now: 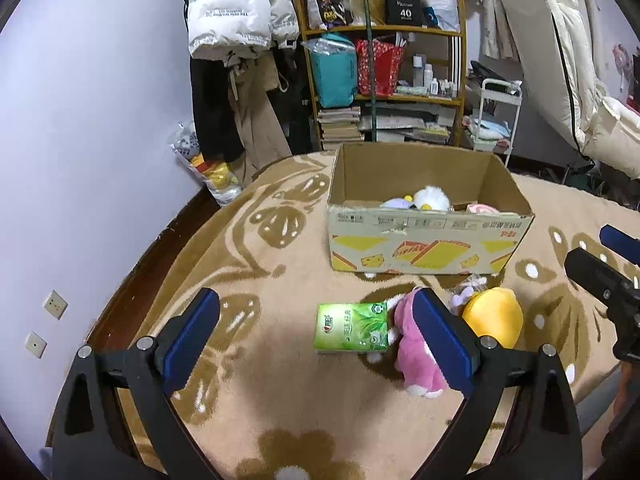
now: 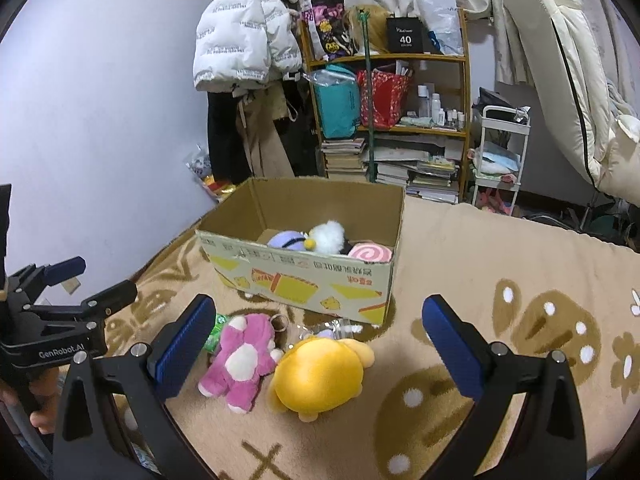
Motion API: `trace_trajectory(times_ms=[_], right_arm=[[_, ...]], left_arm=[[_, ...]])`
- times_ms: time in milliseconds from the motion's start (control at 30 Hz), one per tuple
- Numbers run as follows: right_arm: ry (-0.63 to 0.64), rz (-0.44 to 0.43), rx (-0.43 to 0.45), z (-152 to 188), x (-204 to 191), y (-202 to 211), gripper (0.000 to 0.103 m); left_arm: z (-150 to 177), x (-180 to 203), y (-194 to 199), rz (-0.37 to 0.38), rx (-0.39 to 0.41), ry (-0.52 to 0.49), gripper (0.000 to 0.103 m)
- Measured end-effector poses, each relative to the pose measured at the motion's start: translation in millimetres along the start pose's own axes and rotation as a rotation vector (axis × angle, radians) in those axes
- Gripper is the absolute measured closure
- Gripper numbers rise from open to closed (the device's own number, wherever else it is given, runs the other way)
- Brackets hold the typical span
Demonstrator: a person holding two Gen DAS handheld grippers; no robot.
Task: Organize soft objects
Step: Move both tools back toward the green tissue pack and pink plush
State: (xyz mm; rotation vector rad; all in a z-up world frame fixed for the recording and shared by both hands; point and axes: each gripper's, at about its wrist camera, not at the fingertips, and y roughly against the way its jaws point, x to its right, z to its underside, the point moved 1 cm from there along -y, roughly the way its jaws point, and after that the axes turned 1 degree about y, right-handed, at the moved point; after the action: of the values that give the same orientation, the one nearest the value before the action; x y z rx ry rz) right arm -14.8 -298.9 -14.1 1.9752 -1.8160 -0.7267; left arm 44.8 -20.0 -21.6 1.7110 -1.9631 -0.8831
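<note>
Claws hang wide apart and empty over a tan blanket [image 2: 460, 240] with brown flower patterns: the left claw [image 1: 316, 340] hovers above a green tissue pack [image 1: 352, 327], and the right claw [image 2: 318, 344] hovers above two plush toys. The left claw also shows at the left edge of the right wrist view, gripped by a hand [image 2: 38, 414] low in that corner.

Nearest the claws, a pink plush [image 2: 240, 360] lies on the blanket, touching the green pack on one side and just beside a yellow plush [image 2: 320, 376] on the other. A small clear-wrapped purple trinket [image 2: 330, 330] lies between the yellow plush and the box.

Beyond them, an open cardboard box [image 2: 304, 284] sits on the blanket near its far edge. Inside lie a lilac plush [image 2: 286, 239], a white fluffy plush [image 2: 328, 236] touching it, and a pink swirl-patterned plush [image 2: 370, 254] toward the box's right wall.

Farther back, past the blanket's far edge, a wooden shelf [image 2: 400, 130] carries books, bags and bottles. A white puffer jacket [image 2: 244, 36] hangs to its left against the lilac wall, and a white cart [image 2: 500, 152] stands to the shelf's right.
</note>
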Motion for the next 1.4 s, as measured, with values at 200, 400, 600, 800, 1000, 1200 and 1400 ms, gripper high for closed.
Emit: trace_trajectory(times_ms=[200,400,600,800,1000,1200,1400], right_arm=[[-0.012,0.000,-0.050,2,3,-17,0.000],[-0.050,0.013,-0.100,6,13,-36,0.000],[-0.064,0.042,-0.129,3,19,-52,0.000],[-0.040,0.056,-0.161,5,16,-70,0.000],[-0.034,0.049,-0.221,11,17,-88,0.000],[-0.060,0.043,-0.283,22,22,-100,0.000],[-0.060,0.035,-0.340,31,18,-112,0.000]], left_arm=[[2,0,-16,0.020,-0.053,0.007,0.007],[1,2,-43,0.034,-0.113,0.013,0.007],[-4,12,-67,0.047,-0.145,-0.030,0.007],[-2,19,-89,0.058,-0.210,-0.041,0.007],[8,21,-111,0.071,-0.284,-0.047,0.007],[16,19,-127,0.063,-0.344,-0.041,0.007],[21,17,-137,0.065,-0.392,-0.036,0.007]])
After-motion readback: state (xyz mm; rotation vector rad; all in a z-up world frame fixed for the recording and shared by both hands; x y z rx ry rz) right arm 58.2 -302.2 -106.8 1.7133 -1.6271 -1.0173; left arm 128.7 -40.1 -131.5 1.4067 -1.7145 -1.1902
